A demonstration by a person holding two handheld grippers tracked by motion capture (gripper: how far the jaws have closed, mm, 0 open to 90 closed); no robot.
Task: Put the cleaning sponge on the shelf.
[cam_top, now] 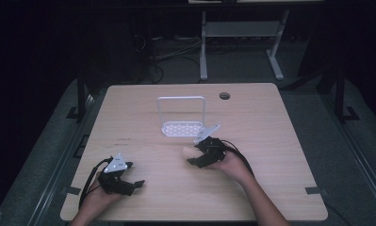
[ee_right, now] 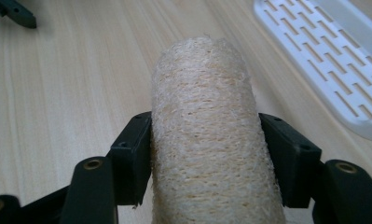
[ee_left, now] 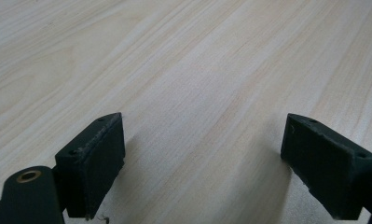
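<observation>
- Right gripper [cam_top: 191, 155] is clamped on a pale loofah roll [ee_right: 207, 135]; in the right gripper view both black jaws press flat against the roll's sides, and its rounded far end sticks out past them.
- From the high view, the loofah's tip [cam_top: 189, 151] pokes out toward the left of that gripper, near the middle of the wooden table [cam_top: 280, 155].
- Just beyond it stands a white rack [cam_top: 182, 115], a slotted tray with an upright frame; its slotted base [ee_right: 323, 60] lies close by the roll.
- Left gripper [cam_top: 131, 184] sits near the table's front left, well apart from the loofah, jaws spread wide over bare wood with nothing between them.
- Floor cables and a pale desk frame [cam_top: 237, 33] lie beyond the table.
</observation>
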